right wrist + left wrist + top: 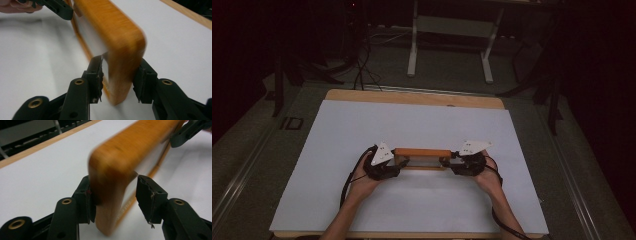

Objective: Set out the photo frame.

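A wooden frame, orange-brown with rounded corners and an open middle, is held between both grippers at the middle of the white table top. Its far long bar looks thick and its near bar thin, so it seems tilted up. My left gripper grips the frame's left short end; in the left gripper view the wooden frame runs away from the left gripper, whose jaws sit on either side of the end bar. My right gripper holds the opposite end; the right gripper clamps the wooden frame. The wood is blurred in both gripper views.
The white sheet covers a wooden table whose edge shows at the back. Beyond it stand a white metal stand and cables on a dark floor. The person's forearms come in from the bottom edge.
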{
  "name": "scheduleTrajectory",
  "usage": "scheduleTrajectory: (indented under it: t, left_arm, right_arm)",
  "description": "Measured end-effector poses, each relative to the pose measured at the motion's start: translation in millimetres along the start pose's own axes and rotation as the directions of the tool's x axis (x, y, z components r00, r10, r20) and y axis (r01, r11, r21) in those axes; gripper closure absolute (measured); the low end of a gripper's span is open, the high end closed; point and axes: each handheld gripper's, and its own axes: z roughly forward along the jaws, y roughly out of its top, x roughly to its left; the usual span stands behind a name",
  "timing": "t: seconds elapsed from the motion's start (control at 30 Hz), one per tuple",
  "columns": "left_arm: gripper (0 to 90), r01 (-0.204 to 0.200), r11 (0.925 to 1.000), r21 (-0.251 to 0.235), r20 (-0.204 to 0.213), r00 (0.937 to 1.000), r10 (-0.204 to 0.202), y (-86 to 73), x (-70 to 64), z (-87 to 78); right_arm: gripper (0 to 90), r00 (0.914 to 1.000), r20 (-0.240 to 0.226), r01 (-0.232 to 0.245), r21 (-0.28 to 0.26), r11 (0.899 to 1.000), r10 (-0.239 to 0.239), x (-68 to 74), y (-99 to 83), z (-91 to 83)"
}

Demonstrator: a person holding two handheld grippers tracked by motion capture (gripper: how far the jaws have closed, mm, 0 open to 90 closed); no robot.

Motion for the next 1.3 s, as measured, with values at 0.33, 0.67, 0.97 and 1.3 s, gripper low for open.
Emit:
scheduleTrajectory:
  t: [0.33,0.67,0.97,1.3]
  left_arm:
    - [51.5,-0.007,1.0000,0.001,-0.001,1.0000,0.007,0.6,-0.7,0.0]
    - [51.6,0.001,0.9999,-0.012,0.010,0.9999,-0.001,2.7,0.0,-2.6]
    - [51.8,0.016,0.9997,-0.018,0.021,0.9997,-0.016,6.8,-0.1,-5.8]
    - [51.9,0.059,0.9980,-0.024,0.047,0.9972,-0.058,8.7,1.6,-7.5]
  right_arm:
    - [62.5,1.0000,0.001,-0.002,0.000,1.000,0.002,1.0,-0.2,-1.3]
    - [62.6,1.0000,0.002,-0.007,-0.013,1.000,0.007,2.0,0.7,-4.4]
    - [62.7,0.9998,-0.007,-0.019,-0.032,0.999,0.019,2.2,2.5,-8.2]
    - [62.8,0.9991,-0.018,-0.040,-0.043,0.998,0.039,2.2,2.9,-11.3]
